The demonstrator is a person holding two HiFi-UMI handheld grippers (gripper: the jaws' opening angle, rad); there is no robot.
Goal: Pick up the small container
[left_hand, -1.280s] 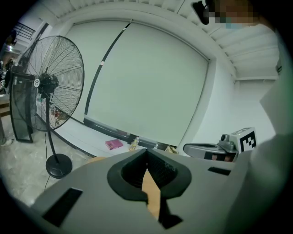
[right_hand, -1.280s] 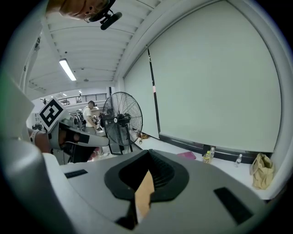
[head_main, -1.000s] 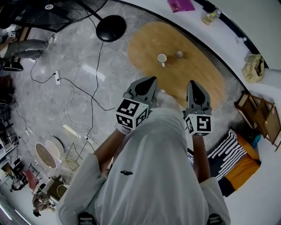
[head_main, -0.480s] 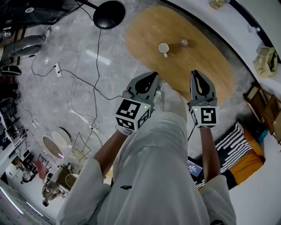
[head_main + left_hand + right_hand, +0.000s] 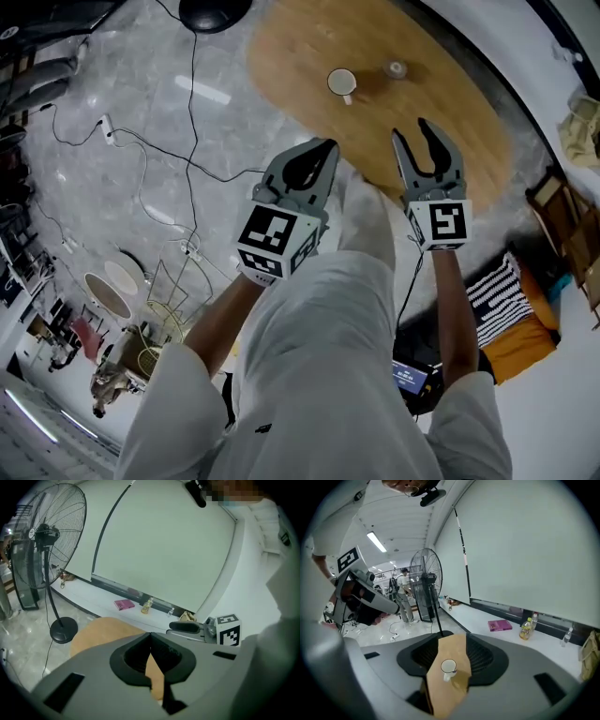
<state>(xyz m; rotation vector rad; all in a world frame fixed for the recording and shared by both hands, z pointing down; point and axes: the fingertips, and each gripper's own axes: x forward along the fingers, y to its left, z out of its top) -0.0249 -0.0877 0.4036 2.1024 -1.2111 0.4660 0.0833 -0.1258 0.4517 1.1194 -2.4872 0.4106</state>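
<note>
The small container (image 5: 397, 69), a pale little pot, stands on the oval wooden table (image 5: 450, 122) to the right of a white mug (image 5: 341, 82). My right gripper (image 5: 412, 131) hovers over the table's near edge, short of the container. Its jaws have just been opening and nothing is between them. In the right gripper view only the mug (image 5: 449, 666) and a strip of table show in the right gripper's (image 5: 452, 641) gap; the container is hidden there. My left gripper (image 5: 327, 145) is shut and empty at the table's near left edge. The left gripper (image 5: 150, 634) also looks shut in its own view.
A floor fan's round base (image 5: 214, 11) stands left of the table, and the fan (image 5: 47, 536) is upright beyond it. Cables (image 5: 141, 159) trail over the grey floor. A wooden chair (image 5: 562, 202) and a striped cushion (image 5: 502, 300) are at the right. A pink book (image 5: 500, 625) and a bottle (image 5: 526, 630) lie along the wall ledge.
Both grippers have moved forward to the table's near edge. The right gripper's jaws went from shut to open. The left gripper stays shut.
</note>
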